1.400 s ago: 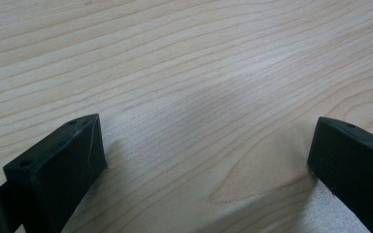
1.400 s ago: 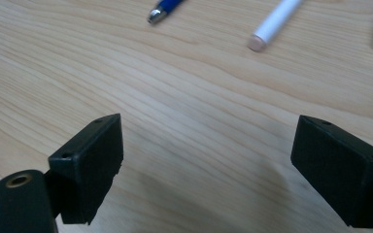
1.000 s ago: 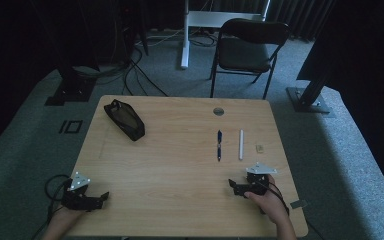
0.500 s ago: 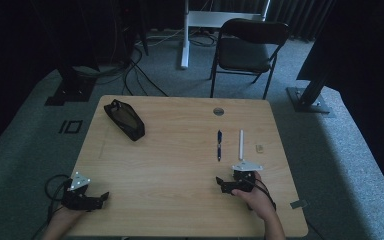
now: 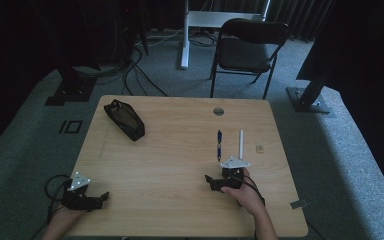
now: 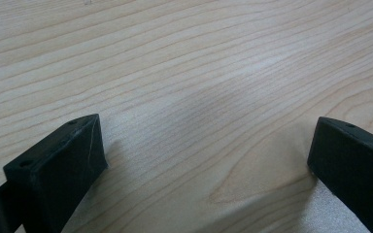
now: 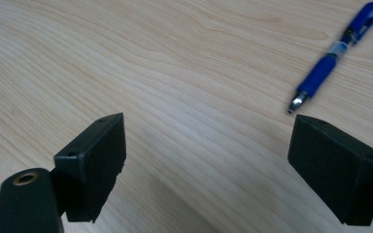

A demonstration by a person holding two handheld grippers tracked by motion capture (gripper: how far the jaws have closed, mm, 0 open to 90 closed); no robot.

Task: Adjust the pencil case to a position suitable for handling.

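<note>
The high view is dim and soft: the surroundings sink into near black, and the light wooden table (image 5: 180, 165) is the brightest surface, lit evenly from above with no glare. Both gripper views are brighter. Soft shadows pool under the blurred black jaws, while the wood grain stays sharp and the blue ballpoint pen (image 7: 332, 53) is slightly soft.

The right gripper (image 5: 211, 182) has slid leftward, nearer the blue pen (image 5: 219, 143).
</note>
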